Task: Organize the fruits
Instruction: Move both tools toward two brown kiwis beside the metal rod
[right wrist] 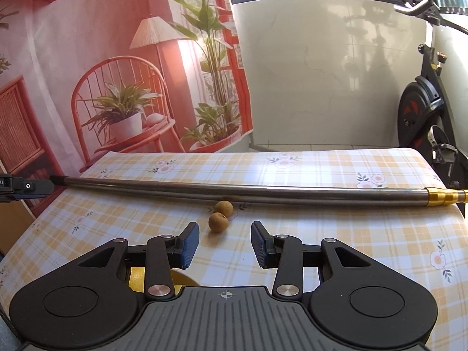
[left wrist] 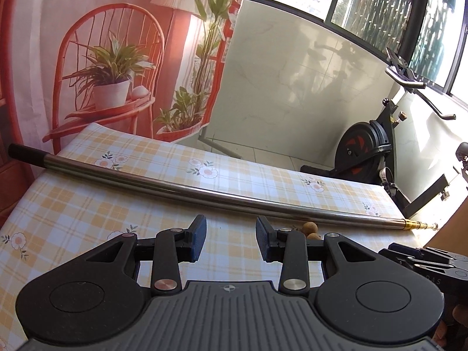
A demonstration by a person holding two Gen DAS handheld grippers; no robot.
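From the left wrist view, the left gripper (left wrist: 231,241) hangs over the checked tablecloth (left wrist: 73,204). Its two fingers stand a little apart and there is nothing between them. It holds nothing, so I think it is waiting for its turn. Two small brown fruits (left wrist: 310,229) peek out just past its right finger, close to the long metal pole (left wrist: 204,188). The pole lies flat across the table, and it probably keeps the round fruits from rolling far. The tip of the right gripper (left wrist: 421,260) shows at the right edge.

From the right wrist view, the right gripper (right wrist: 225,245) also hangs over the cloth with its fingers a little apart and empty. The two fruits (right wrist: 220,215) lie on the cloth just ahead of it, a bit to the left of the gap. They touch each other, and the far one sits right by the pole. The gripper points down at them, so it looks ready to go for one. Something yellow (right wrist: 137,278) sits under the gripper; I cannot tell what it is. No fruit looks sorted yet.
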